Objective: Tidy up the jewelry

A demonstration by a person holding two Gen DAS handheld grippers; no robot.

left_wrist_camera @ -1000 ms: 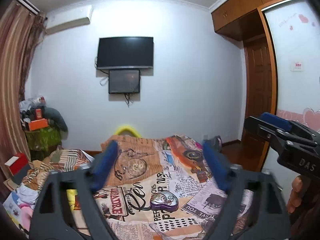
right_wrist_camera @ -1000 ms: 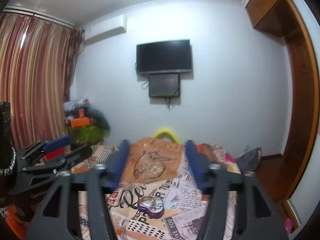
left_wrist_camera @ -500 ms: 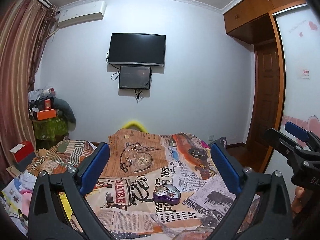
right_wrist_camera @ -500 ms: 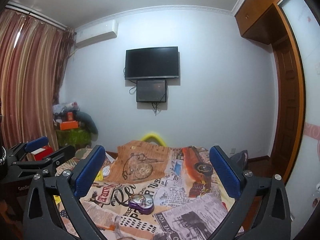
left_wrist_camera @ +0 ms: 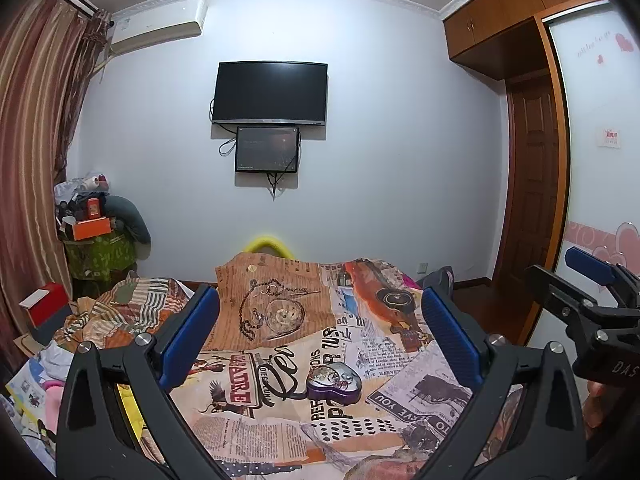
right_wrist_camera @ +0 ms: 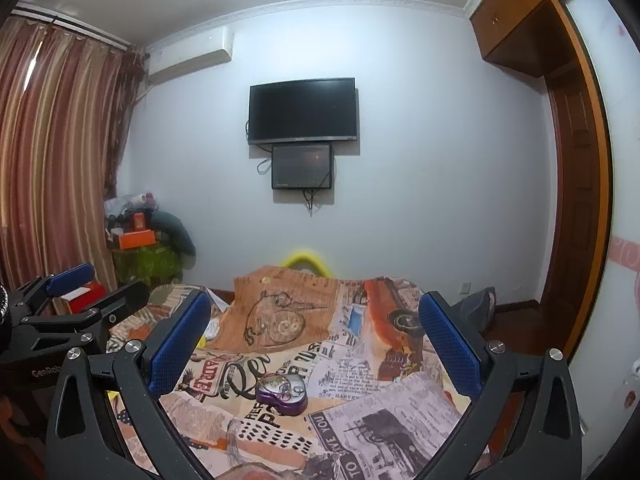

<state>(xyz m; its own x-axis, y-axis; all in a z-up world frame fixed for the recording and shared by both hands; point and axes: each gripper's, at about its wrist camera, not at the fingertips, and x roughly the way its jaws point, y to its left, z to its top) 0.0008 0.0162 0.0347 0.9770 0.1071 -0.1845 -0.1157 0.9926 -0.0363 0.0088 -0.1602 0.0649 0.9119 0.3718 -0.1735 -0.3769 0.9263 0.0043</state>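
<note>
A purple heart-shaped jewelry tin (left_wrist_camera: 334,385) lies on the newspaper-print cloth (left_wrist_camera: 280,432), its silver lid up; it also shows in the right wrist view (right_wrist_camera: 282,393), with small rings at its rim. My left gripper (left_wrist_camera: 320,332) is open and empty, held above the cloth with the tin between and below its blue pads. My right gripper (right_wrist_camera: 314,332) is open and empty, also behind the tin. Each gripper shows at the edge of the other's view.
The cloth covers a bed or table. A striped cloth pile (left_wrist_camera: 120,312) and a red box (left_wrist_camera: 44,304) lie at the left. A cluttered green stand (left_wrist_camera: 96,252) is by the curtain. A television (left_wrist_camera: 272,92) hangs on the far wall; a wooden door (left_wrist_camera: 532,200) is right.
Both grippers have opened wide from a narrower gap. Both views have pulled back and steadied, and the tin now sits lower centre between the fingers.
</note>
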